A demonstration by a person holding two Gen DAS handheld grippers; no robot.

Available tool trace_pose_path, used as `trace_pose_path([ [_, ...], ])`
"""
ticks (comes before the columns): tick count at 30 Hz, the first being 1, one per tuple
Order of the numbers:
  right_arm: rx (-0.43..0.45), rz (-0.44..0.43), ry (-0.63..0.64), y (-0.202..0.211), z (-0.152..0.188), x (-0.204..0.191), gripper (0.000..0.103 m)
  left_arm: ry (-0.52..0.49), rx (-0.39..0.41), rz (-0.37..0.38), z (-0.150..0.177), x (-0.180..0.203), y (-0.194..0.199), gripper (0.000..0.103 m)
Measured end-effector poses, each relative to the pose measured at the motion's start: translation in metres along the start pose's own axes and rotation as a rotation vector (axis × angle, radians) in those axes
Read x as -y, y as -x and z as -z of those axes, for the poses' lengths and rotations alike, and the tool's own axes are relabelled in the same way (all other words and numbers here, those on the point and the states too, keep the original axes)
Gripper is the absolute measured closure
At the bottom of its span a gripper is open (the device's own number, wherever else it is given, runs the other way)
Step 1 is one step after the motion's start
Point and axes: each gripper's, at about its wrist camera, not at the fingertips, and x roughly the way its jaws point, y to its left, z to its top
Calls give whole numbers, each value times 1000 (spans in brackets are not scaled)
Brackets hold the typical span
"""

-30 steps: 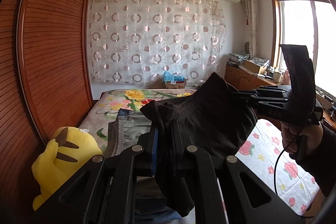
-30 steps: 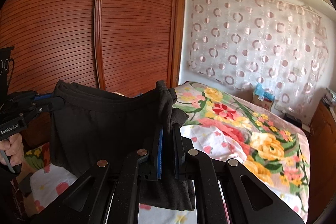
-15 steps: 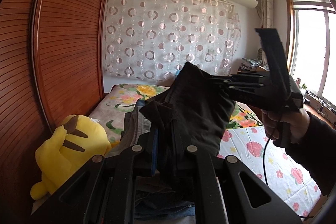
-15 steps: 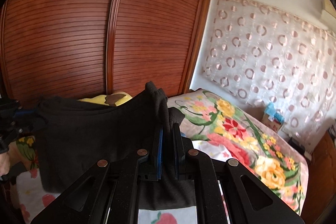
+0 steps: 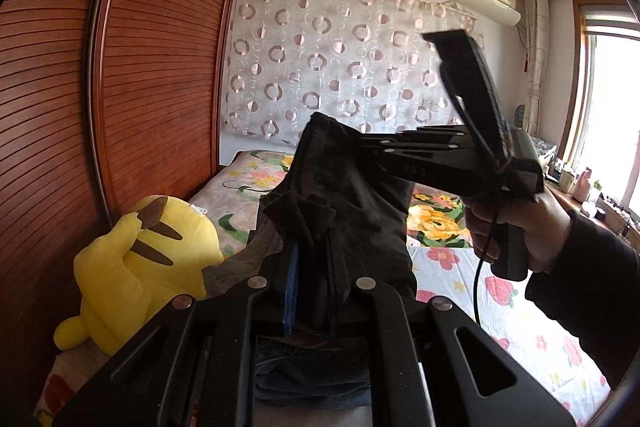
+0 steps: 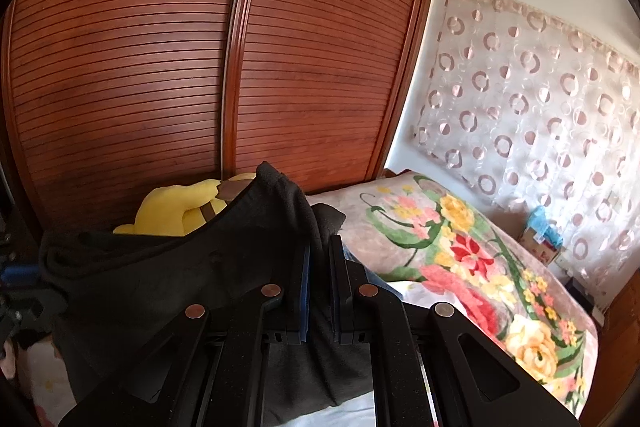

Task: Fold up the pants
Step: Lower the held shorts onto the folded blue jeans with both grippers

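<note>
Dark brown pants [image 5: 352, 211] hang in the air above the bed, held by both grippers. My left gripper [image 5: 310, 247] is shut on one bunched corner of the cloth. My right gripper [image 6: 320, 251] is shut on another corner of the pants [image 6: 168, 287]. In the left wrist view the right gripper [image 5: 356, 147] reaches in from the right, held by a hand, with the cloth pinched at its tips. The pants sag between the two grippers. Their lower part is hidden behind my gripper bodies.
A yellow plush toy [image 5: 136, 263] lies at the bed's left edge by the wooden slatted wardrobe [image 5: 120, 67]. Grey and blue garments [image 5: 304, 383] lie on the floral bed [image 5: 440, 223] under the left gripper. A curtain covers the far wall; a window stands at right.
The two grippers have come closer together, so the pants now sag in a narrower fold. Both views have swung left toward the wardrobe. Both grips held.
</note>
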Motion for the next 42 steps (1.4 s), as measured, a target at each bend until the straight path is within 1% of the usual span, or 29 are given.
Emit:
trace_pose_path([
  [3,-25,-14,-38,-4,5,5,94,-1,-19,-13,5,0,-4,91],
  [4,-42,-17,-48,-6,8,7,88,-1,-29,-16,7,0,-6,91],
  [5,-50,-13,-54,-6,11,9,87,-1,-33,-19,8,0,-7,91],
  [8,-26,-21,-98,3,15,18,85,6,-49,-34,10,-4,-11,91],
  [9,-22,-21,-114,7,16,22,80,7,-51,-39,11,-5,-12,91],
  [10,-19,-16,-126,11,18,26,78,8,-53,-42,12,-6,-13,91],
  [11,-14,-19,-135,17,21,30,78,9,-57,-46,13,-6,-13,91],
  [13,-3,-69,-148,28,29,36,78,7,-62,-52,15,-7,-13,91],
  [14,-4,-80,-148,30,33,36,78,6,-64,-54,15,-7,-13,91],
  [17,-27,-107,-140,34,49,39,78,7,-76,-64,18,-8,-16,91],
  [22,-87,-92,-173,15,60,52,78,15,-98,-80,24,-10,-18,91],
  [26,-122,-53,-197,-7,55,56,78,11,-111,-85,26,-11,-19,91],
  [30,-137,-45,-233,-23,52,54,78,9,-117,-87,26,-11,-20,91],
  [36,-96,-37,-243,-10,48,48,78,12,-119,-87,26,-11,-20,91],
  [42,-35,-65,-240,12,52,30,78,0,-120,-103,26,-9,-18,84],
])
